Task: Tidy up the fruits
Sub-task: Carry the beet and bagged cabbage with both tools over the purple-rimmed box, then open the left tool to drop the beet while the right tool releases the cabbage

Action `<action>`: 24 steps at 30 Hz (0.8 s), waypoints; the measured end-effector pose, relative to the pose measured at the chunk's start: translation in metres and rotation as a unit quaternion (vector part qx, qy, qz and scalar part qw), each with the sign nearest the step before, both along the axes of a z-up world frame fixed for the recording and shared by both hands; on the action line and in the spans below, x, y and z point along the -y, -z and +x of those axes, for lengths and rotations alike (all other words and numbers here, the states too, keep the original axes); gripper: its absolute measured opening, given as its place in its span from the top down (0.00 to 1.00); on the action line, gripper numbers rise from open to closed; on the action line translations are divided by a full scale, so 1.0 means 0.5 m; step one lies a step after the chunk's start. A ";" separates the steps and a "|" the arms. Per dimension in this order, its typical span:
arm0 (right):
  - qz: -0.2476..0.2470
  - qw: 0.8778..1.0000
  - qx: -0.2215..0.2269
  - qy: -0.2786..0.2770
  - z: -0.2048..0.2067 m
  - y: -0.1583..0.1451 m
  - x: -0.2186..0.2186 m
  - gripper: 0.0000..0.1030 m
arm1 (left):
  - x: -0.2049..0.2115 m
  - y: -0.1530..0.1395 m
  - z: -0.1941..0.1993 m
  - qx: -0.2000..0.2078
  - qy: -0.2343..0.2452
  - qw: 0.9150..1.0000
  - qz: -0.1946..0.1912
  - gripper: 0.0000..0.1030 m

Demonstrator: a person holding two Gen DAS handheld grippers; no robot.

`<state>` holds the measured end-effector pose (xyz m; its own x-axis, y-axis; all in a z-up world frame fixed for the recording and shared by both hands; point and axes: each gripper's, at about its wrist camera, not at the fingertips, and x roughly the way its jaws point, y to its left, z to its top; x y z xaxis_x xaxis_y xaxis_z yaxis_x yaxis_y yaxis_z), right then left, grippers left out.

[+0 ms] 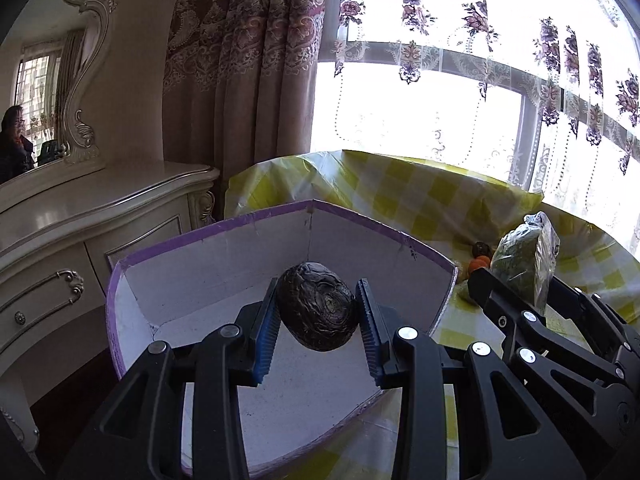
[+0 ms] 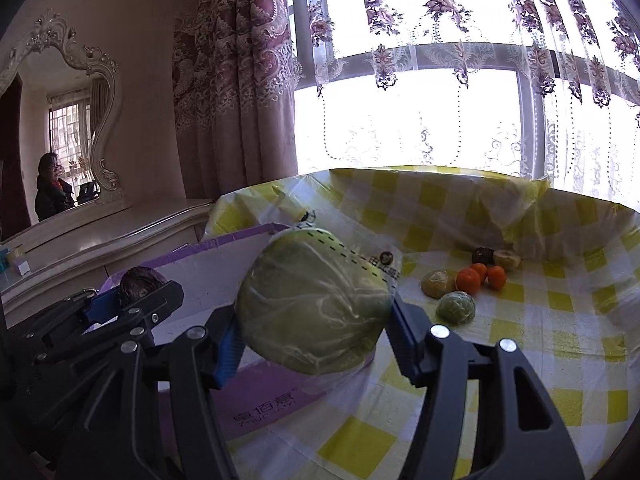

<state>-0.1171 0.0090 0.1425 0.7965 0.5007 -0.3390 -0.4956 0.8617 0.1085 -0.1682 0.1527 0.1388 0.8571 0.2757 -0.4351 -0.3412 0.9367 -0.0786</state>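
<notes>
Gripping a dark wrinkled fruit [image 1: 318, 312] between closed blue pads, the left gripper [image 1: 318, 322] hangs over the white interior of a purple-rimmed box [image 1: 224, 256]. Right gripper [image 2: 314, 312]: jaws clamped on a plastic-wrapped green fruit [image 2: 314, 304], held beside the box, above the table. Yellow-checked tablecloth [image 2: 520, 344]: three small oranges [image 2: 482, 276] (clustered, touching), two smaller wrapped fruits [image 2: 456, 307], a dark fruit and a pale one behind them. Dresser [image 1: 100, 216] with mirror, left.
</notes>
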 end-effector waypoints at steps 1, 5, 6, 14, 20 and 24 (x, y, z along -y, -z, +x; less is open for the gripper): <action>-0.004 1.000 -0.002 -0.006 0.001 -0.001 -0.013 0.40 | -0.013 0.001 -0.002 -0.004 -0.004 1.000 -0.007 0.66; -0.024 0.999 -0.007 -0.032 0.005 -0.004 -0.070 0.40 | -0.055 0.005 -0.012 -0.022 -0.025 0.999 -0.013 0.66; -0.029 0.999 -0.012 -0.038 0.009 -0.003 -0.081 0.40 | -0.064 0.007 -0.012 -0.028 -0.029 0.999 -0.016 0.66; -0.142 0.984 -0.084 -0.063 0.058 0.026 -0.201 0.40 | -0.126 0.039 0.013 -0.105 -0.037 0.994 -0.025 0.66; -0.278 0.944 -0.149 -0.101 0.082 0.086 -0.286 0.40 | -0.149 0.067 0.036 -0.157 -0.024 0.987 -0.034 0.66; -0.306 0.931 -0.166 -0.109 0.081 0.110 -0.310 0.40 | -0.158 0.086 0.043 -0.185 -0.019 0.982 -0.044 0.66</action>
<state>-0.0765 0.1640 0.0874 0.4982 0.2713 -0.8235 -0.6931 0.6953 -0.1903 -0.1467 0.2317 0.0957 0.6254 0.2522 -0.7384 -0.3960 0.9180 -0.0218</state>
